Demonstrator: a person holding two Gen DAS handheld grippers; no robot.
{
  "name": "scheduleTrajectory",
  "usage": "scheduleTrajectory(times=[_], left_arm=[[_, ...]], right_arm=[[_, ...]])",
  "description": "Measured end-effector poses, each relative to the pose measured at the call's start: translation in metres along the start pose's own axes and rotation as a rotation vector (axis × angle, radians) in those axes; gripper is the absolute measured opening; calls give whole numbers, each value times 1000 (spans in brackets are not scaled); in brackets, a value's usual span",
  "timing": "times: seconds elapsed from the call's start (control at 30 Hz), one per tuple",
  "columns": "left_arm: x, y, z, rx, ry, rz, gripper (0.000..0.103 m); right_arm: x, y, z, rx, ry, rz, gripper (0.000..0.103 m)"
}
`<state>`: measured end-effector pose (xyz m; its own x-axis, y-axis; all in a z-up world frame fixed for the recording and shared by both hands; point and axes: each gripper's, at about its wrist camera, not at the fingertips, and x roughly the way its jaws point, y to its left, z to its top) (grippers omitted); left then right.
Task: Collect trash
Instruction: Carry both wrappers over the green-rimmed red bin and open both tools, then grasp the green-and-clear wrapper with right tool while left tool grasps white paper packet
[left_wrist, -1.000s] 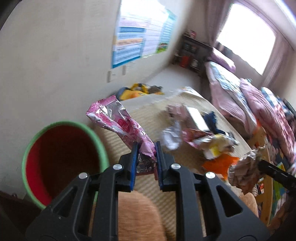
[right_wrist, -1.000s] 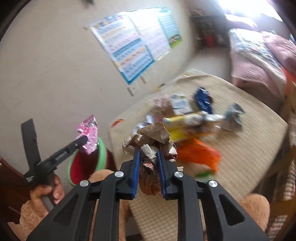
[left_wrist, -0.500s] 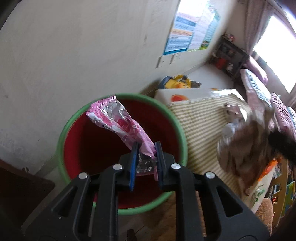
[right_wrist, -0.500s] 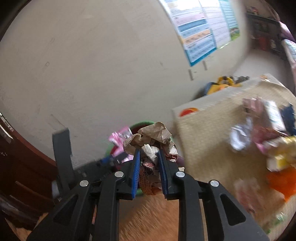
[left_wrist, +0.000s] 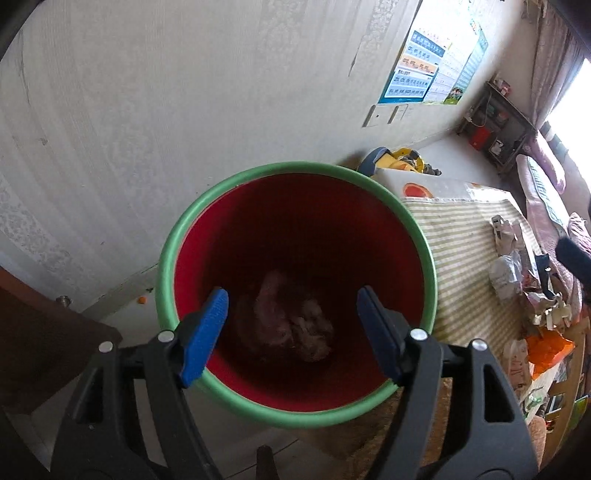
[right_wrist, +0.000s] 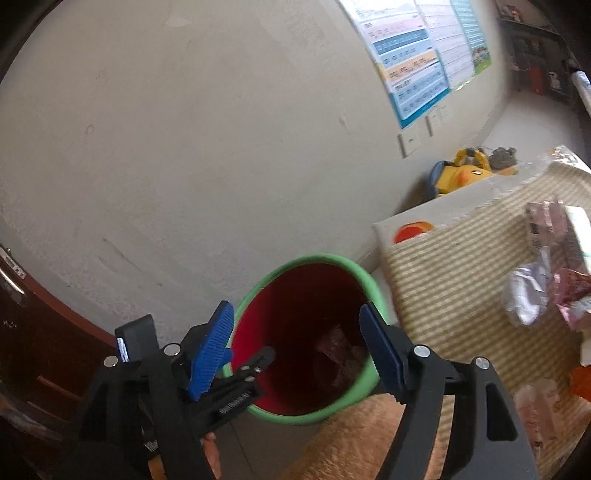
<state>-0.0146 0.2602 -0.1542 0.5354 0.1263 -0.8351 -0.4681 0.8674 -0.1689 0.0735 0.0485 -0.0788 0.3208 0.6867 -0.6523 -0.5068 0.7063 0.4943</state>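
Note:
A red bin with a green rim (left_wrist: 428, 254) stands on the floor by the wall; it also shows in the right wrist view (right_wrist: 365, 280). Crumpled wrappers (left_wrist: 288, 321) lie at its bottom, also seen in the right wrist view (right_wrist: 340, 354). My left gripper (left_wrist: 291, 325) is open and empty right over the bin's mouth. My right gripper (right_wrist: 299, 339) is open and empty, a little above and beside the bin. The left gripper's fingers (right_wrist: 255, 365) reach over the rim in the right wrist view. More trash (left_wrist: 517, 273) lies on the striped table; it also shows in the right wrist view (right_wrist: 535, 291).
The striped table (left_wrist: 465, 251) stands right of the bin. A dark wooden cabinet (left_wrist: 40, 332) is at the left. Yellow toys (right_wrist: 465, 170) lie on the floor by the wall. A tan plush (right_wrist: 354, 443) sits below the right gripper. An orange bag (left_wrist: 546, 350) lies on the table.
Both grippers have opened over the bin. The pink foil wrapper and the crumpled brown paper have left the fingers and lie in the bin. Both views have moved closer to the bin.

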Motion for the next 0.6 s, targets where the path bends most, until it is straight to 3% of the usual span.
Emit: scheduleTrajectory(times=[0.13,0.37,0.47,0.6], left_arm=[[-5,-17,0,43,-12,-6,69],[-11,-48,-1,98,-22,-29,69],[-16,-70,-4,127,-20,-53,69],[-24,-107,-14,179,-6,-119,69]], right_arm=[[-29,-30,-8,23,-34,-88,69],[-101,-108,-45,110,-76,-334,70],[-133,-150,-75,207,-70,-452,70],[-160,-196,-111,358,-64,-520,70]])
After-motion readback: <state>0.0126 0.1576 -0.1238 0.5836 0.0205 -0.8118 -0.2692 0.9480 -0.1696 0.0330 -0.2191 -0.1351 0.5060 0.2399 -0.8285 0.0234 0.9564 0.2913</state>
